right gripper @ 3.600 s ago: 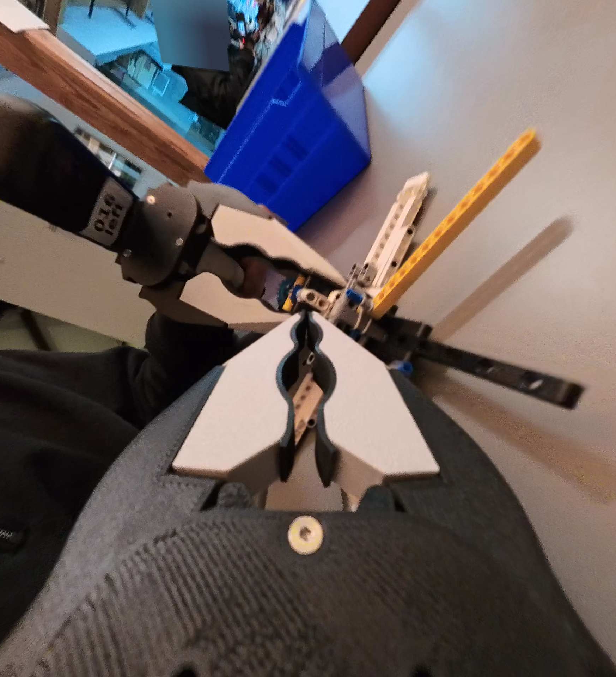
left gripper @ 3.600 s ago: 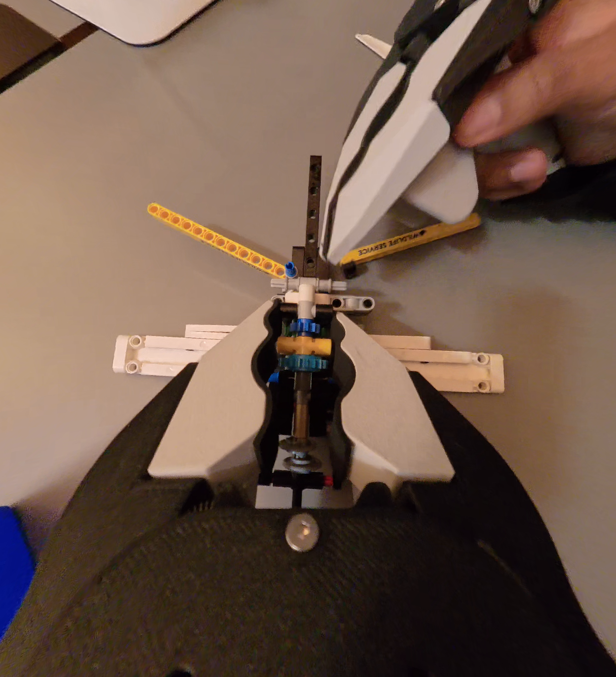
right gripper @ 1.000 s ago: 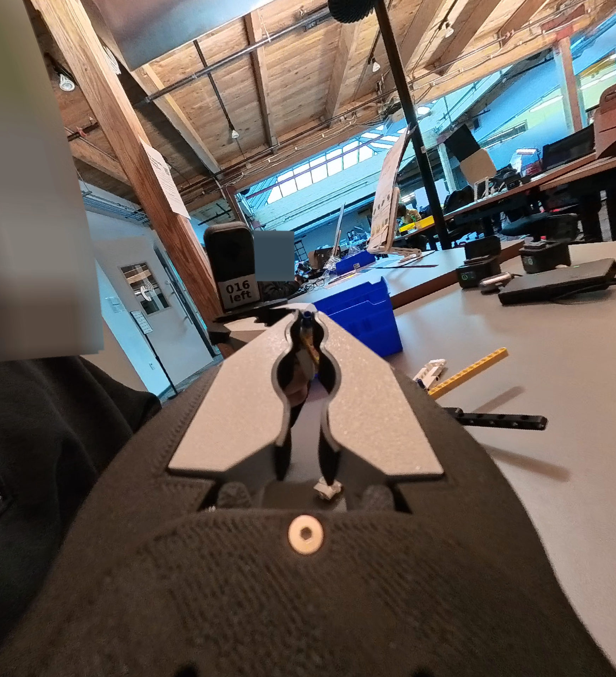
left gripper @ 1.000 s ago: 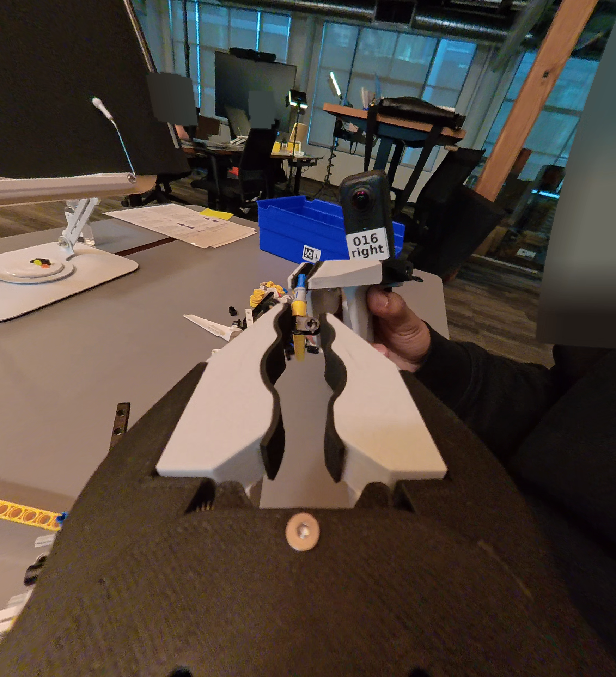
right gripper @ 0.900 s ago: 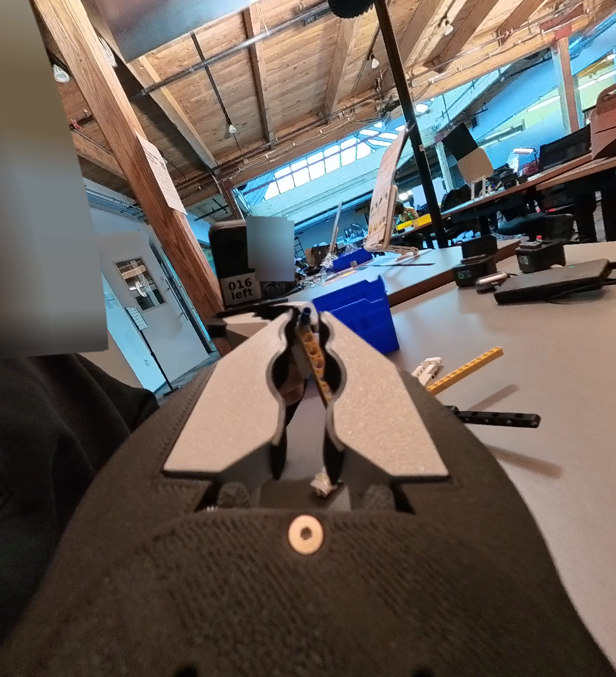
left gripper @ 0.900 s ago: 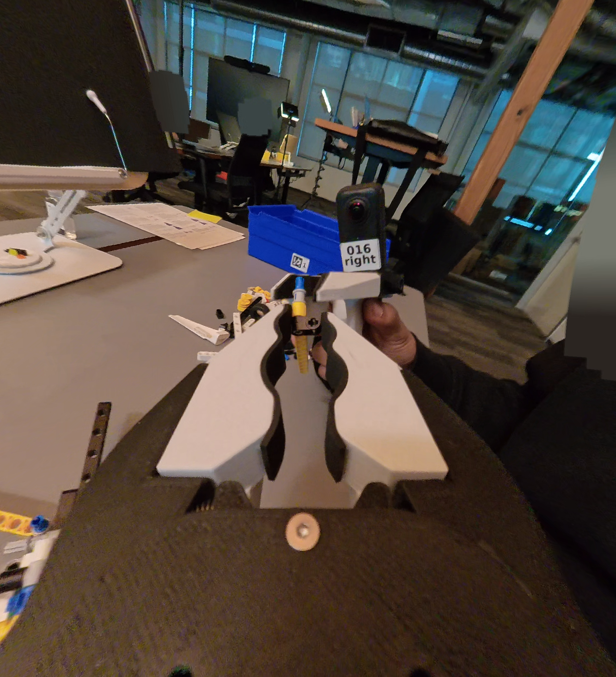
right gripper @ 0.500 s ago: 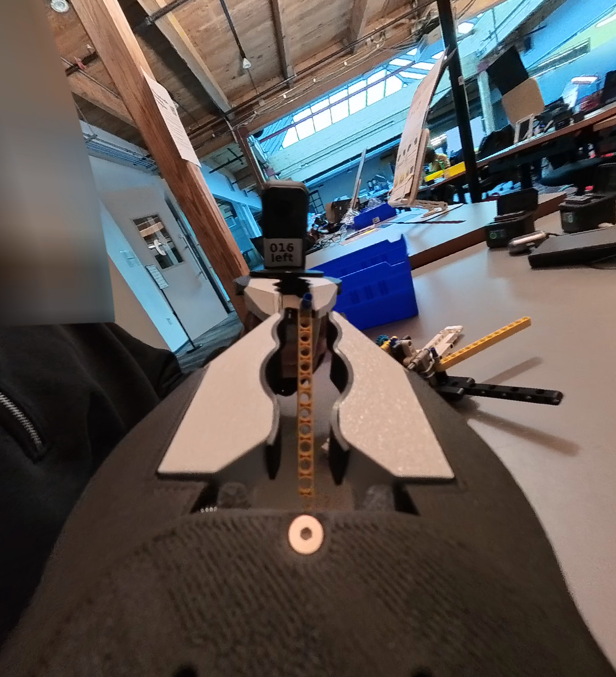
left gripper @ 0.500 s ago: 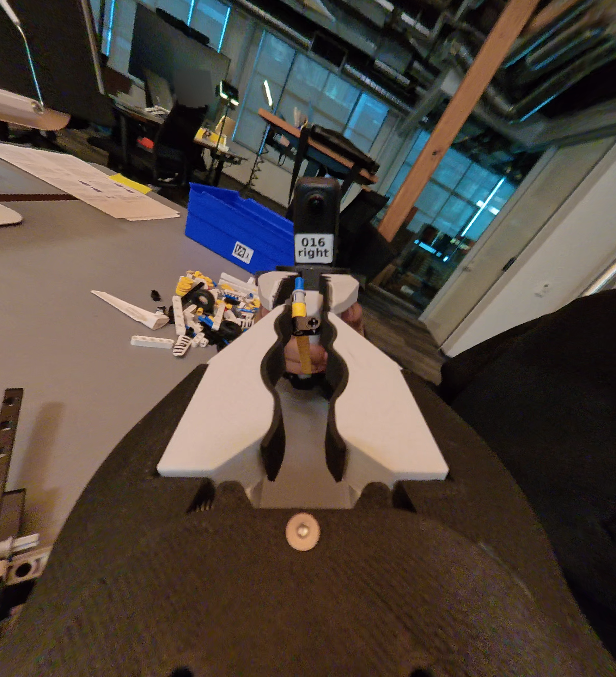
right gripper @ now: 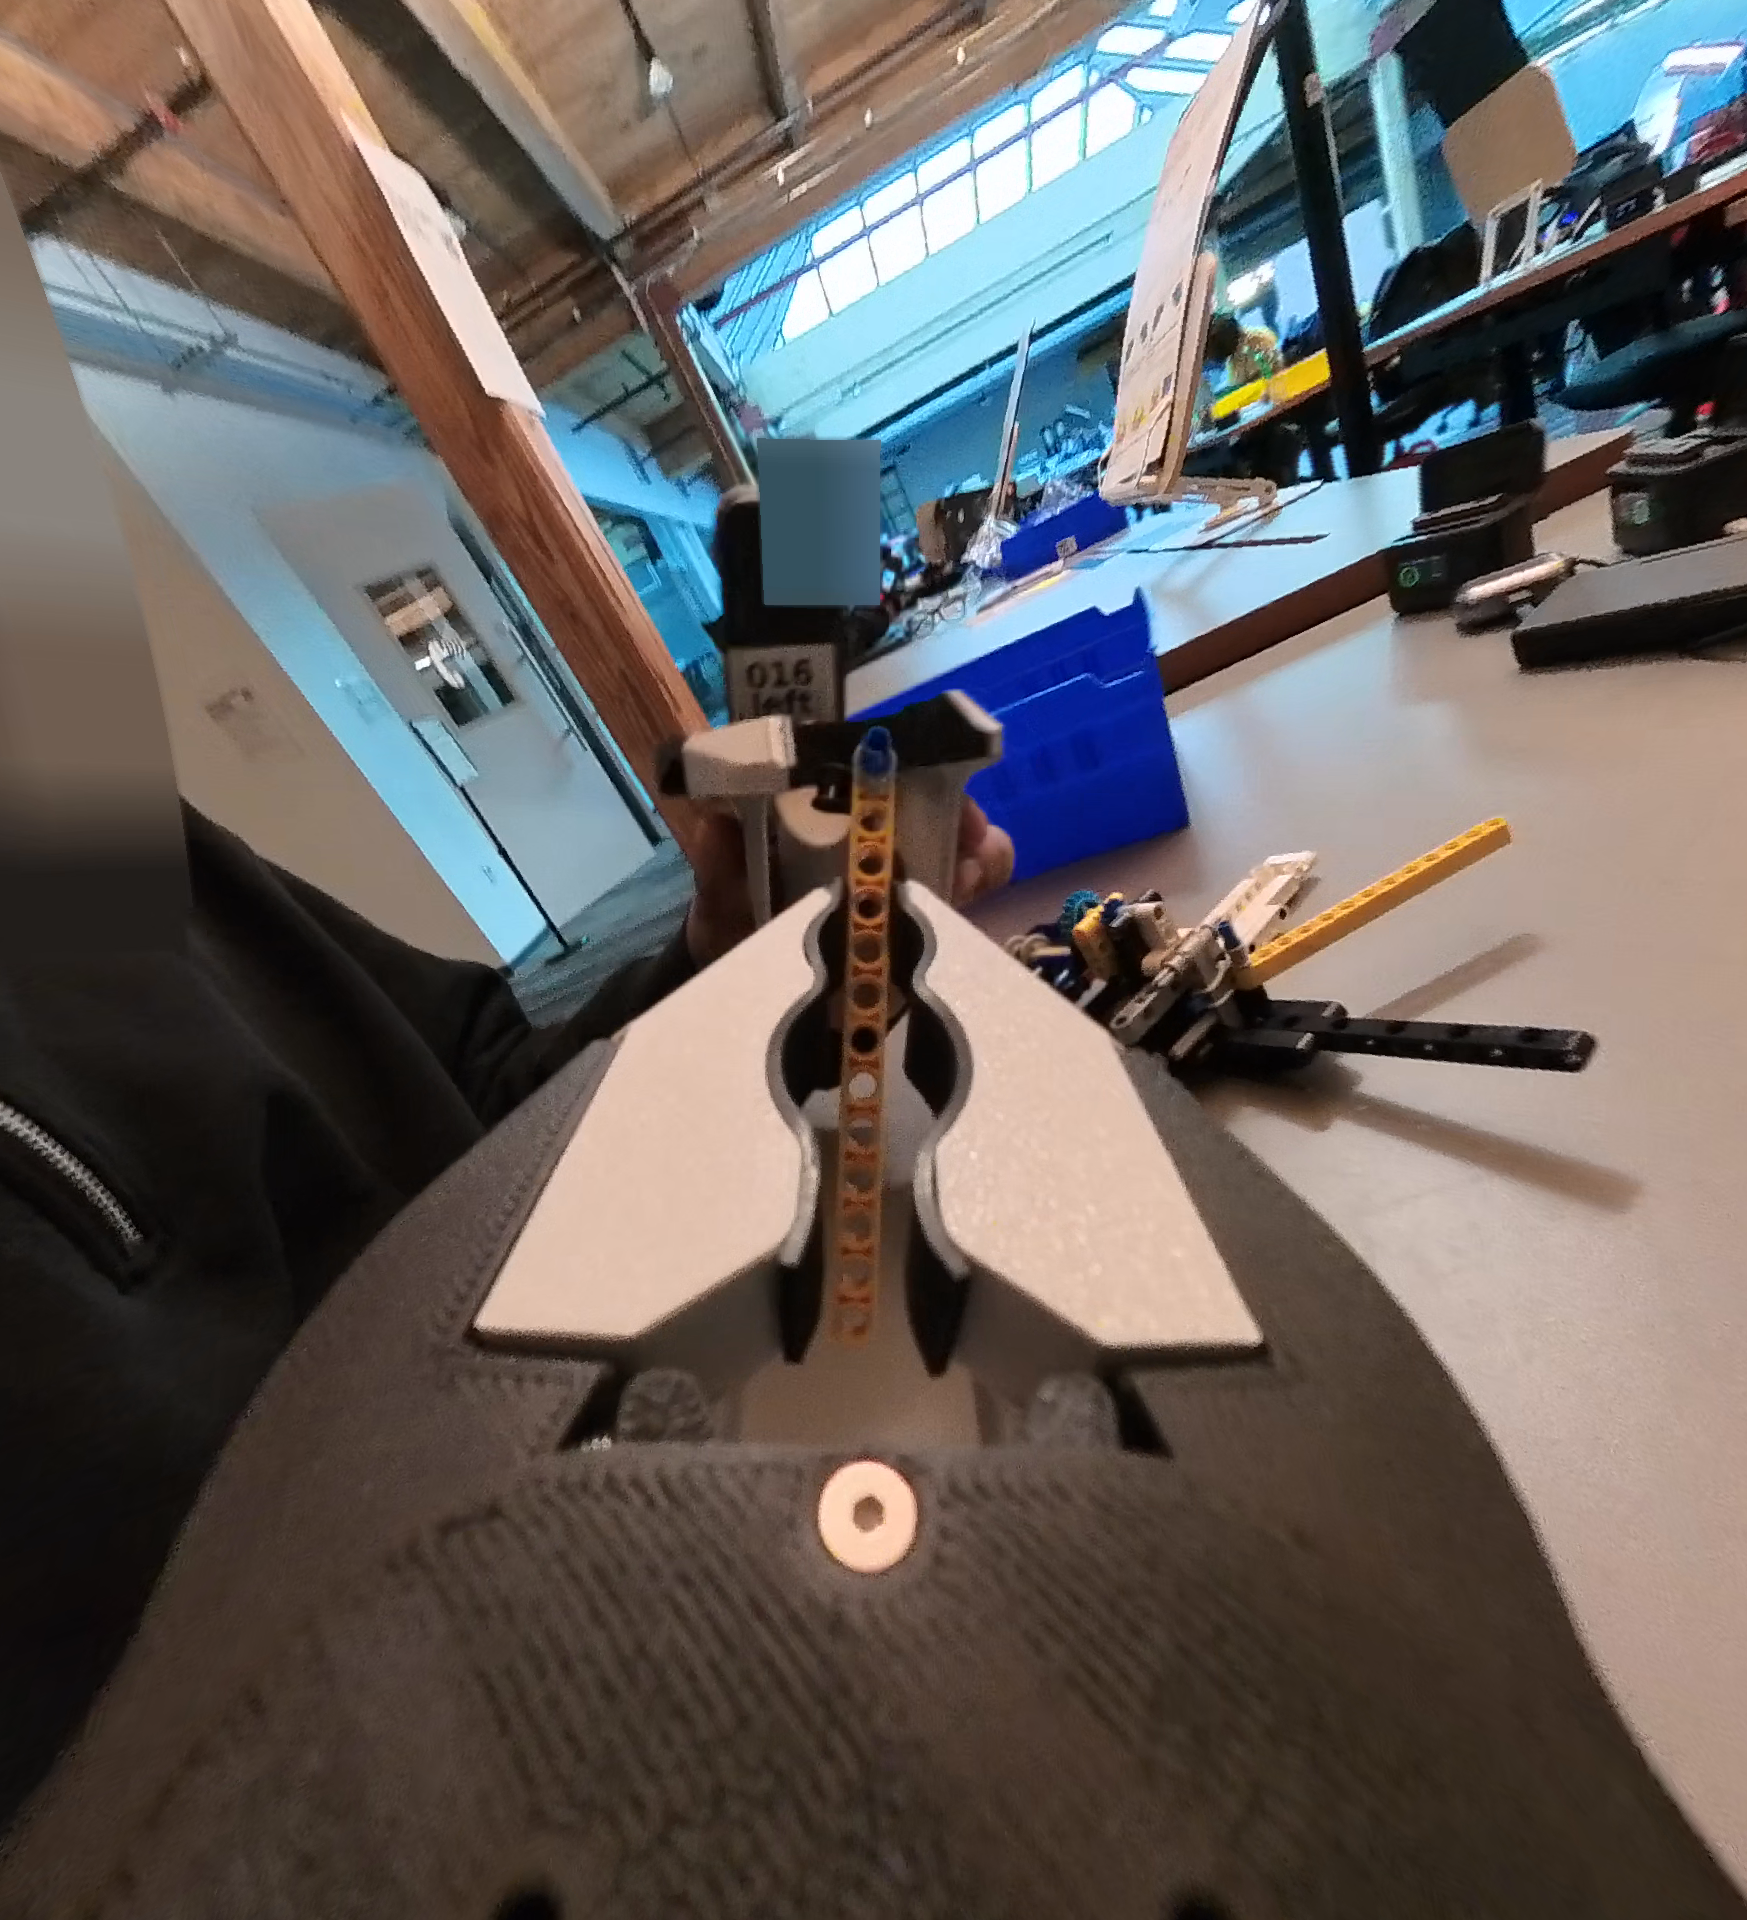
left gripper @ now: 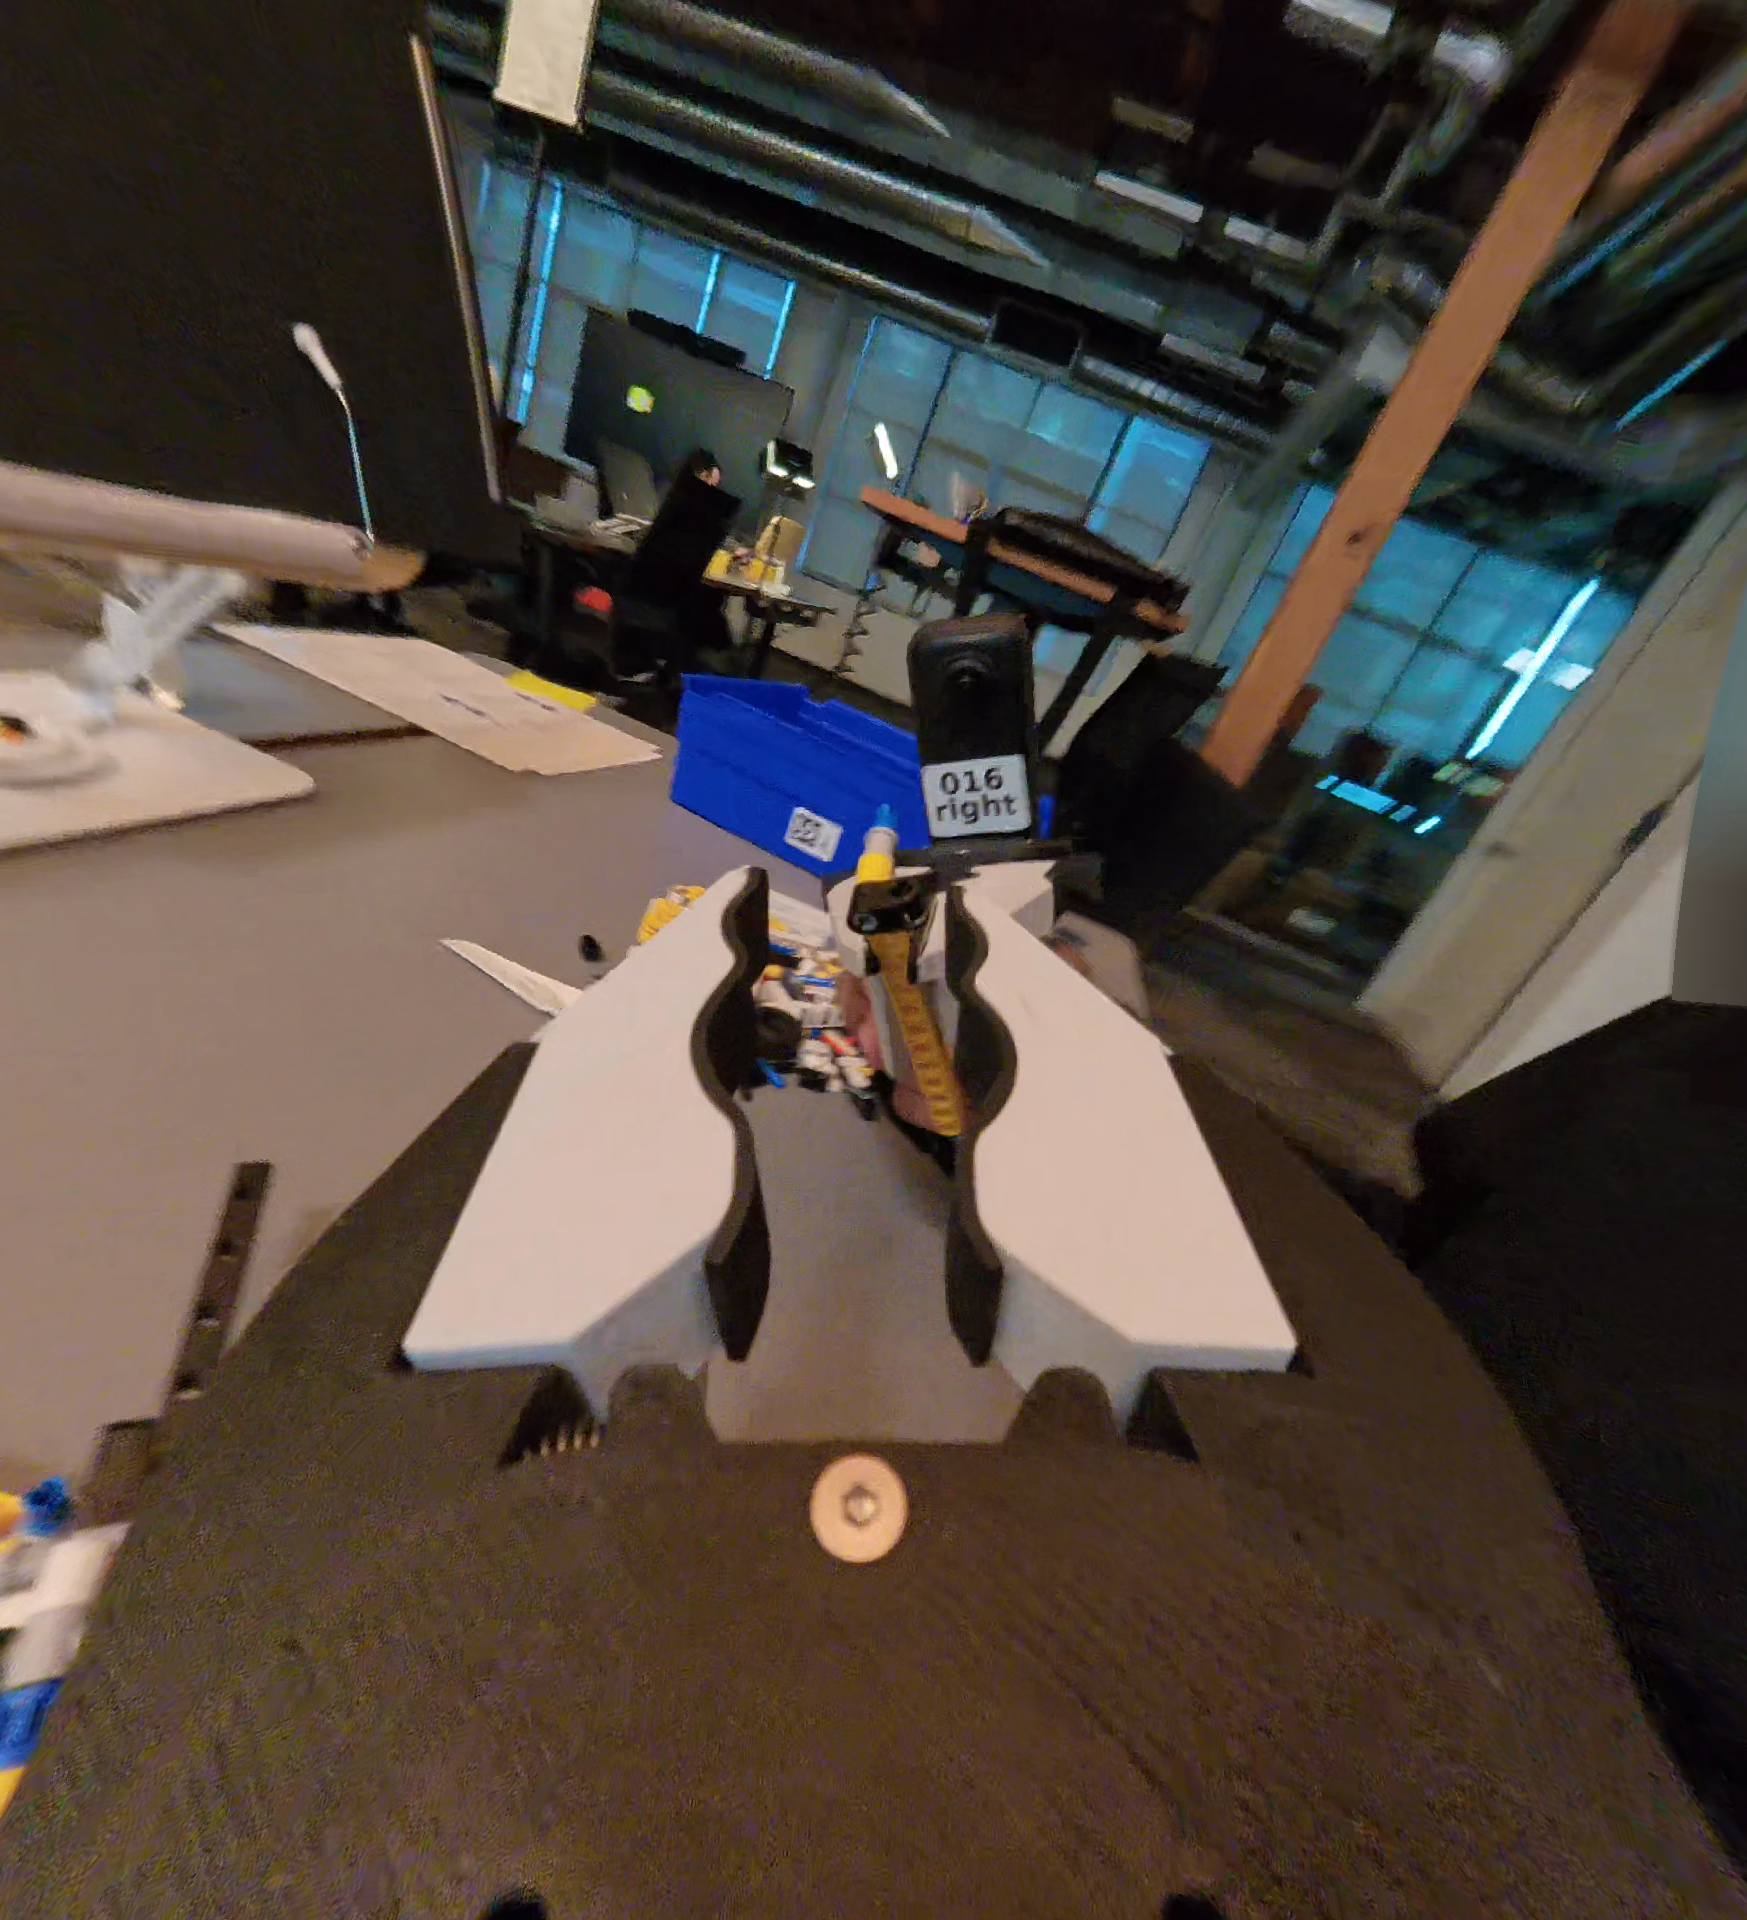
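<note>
CHANGE: the left gripper (left gripper: 853, 904) had its fingers narrow around the beam's end half a second ago. They now stand wide apart, gripping nothing.
RIGHT: the right gripper (right gripper: 869, 904) still has its fingers closed on the yellow beam (right gripper: 864, 1039), now tighter.
WHERE: the beam is in the air above the table (right gripper: 1471, 1195), its far end between the left fingers, close by one and clear of the other.
AXIS: the long axis runs along the right fingers, and the blue pin (right gripper: 876, 750) end points at the left gripper.
WRITING: there is a white label (left gripper: 975, 795) on the right gripper's camera and a sticker on the blue bin (left gripper: 775, 758).
NEAR: a brick assembly (right gripper: 1170, 966) lies on the table.
</note>
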